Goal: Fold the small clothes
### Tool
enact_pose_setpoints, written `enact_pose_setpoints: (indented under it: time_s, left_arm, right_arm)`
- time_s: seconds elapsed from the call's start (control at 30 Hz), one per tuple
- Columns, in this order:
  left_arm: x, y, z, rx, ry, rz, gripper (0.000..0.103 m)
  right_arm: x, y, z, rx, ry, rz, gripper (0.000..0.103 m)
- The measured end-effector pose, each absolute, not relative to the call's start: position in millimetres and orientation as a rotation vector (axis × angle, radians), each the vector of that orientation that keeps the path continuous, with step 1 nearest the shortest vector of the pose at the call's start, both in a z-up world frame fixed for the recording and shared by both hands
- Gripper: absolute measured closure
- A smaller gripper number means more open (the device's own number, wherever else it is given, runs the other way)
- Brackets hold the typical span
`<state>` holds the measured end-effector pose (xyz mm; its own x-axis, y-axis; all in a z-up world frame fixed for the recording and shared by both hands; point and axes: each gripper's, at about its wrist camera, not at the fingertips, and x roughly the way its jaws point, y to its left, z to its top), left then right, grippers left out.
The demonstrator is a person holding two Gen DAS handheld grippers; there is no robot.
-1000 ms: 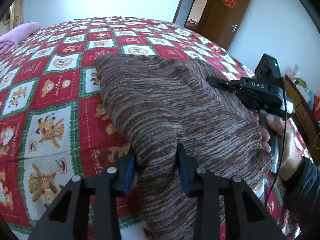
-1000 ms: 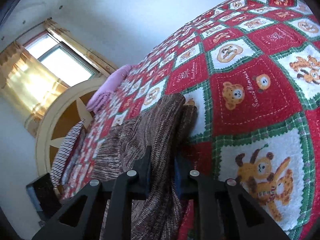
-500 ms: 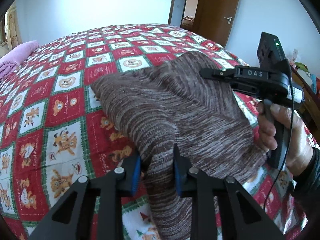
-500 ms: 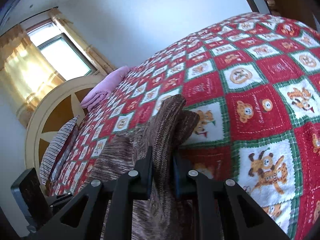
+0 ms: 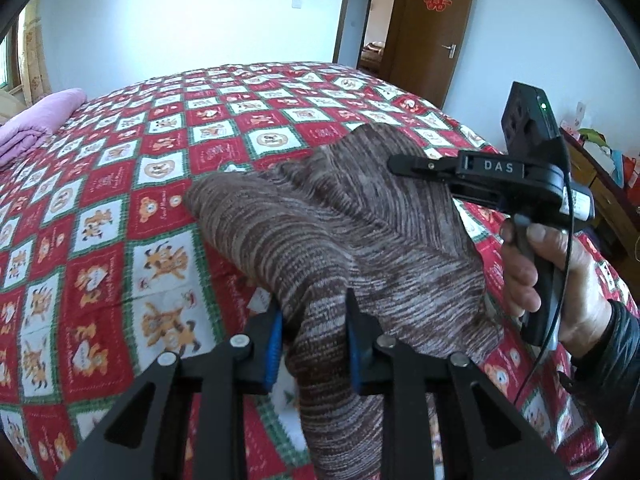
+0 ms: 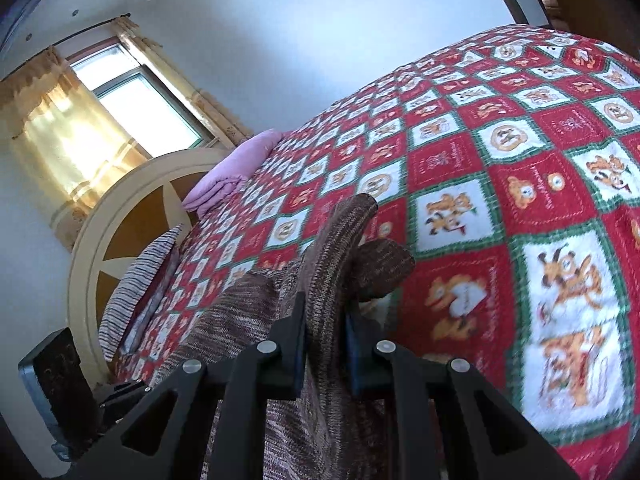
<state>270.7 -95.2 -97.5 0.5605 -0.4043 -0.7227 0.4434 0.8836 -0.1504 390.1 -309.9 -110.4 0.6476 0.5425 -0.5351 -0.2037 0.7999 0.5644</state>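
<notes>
The left gripper (image 5: 314, 332) pinches a bunched edge of the brown knit (image 5: 340, 216); the right gripper (image 6: 326, 336) clamps another edge alongside. The knit hangs between them above the bed (image 5: 120, 184), draping forward and down, both hands equally near.

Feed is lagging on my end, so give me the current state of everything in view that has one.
Brown knit garment: pinched at two spots, lifted, draping above the quilt.
Left gripper: shut on the garment.
Right gripper: shut on a bunched fold of the garment.
Door: open.
Curtains: drawn aside, window uncovered.
Pink blanket: folded, at the bed's far corner.
Quilt: spread flat over the bed.
</notes>
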Motion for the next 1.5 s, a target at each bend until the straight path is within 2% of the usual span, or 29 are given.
enact_pose_setpoints:
  time_s: [0.63, 1.07, 1.5]
  left_arm:
    - [219.6, -27.0, -86.3, -0.008, 0.804, -0.442, 0.076]
    - [193.7, 31.7, -79.8, -0.056, 0.764, -0.357, 0.077]
    - [176.0, 91.4, -91.0, -0.096, 0.764, -0.246, 0.077]
  right_arm:
    - [352.4, -228.1, -105.4, 0.481, 0.778, 0.563, 0.087]
    - [351.6, -155.3, -93.6, 0.449, 0.789, 0.675, 0.087]
    - [358.2, -73.1, -105.1, 0.419, 0.844, 0.788, 0.087]
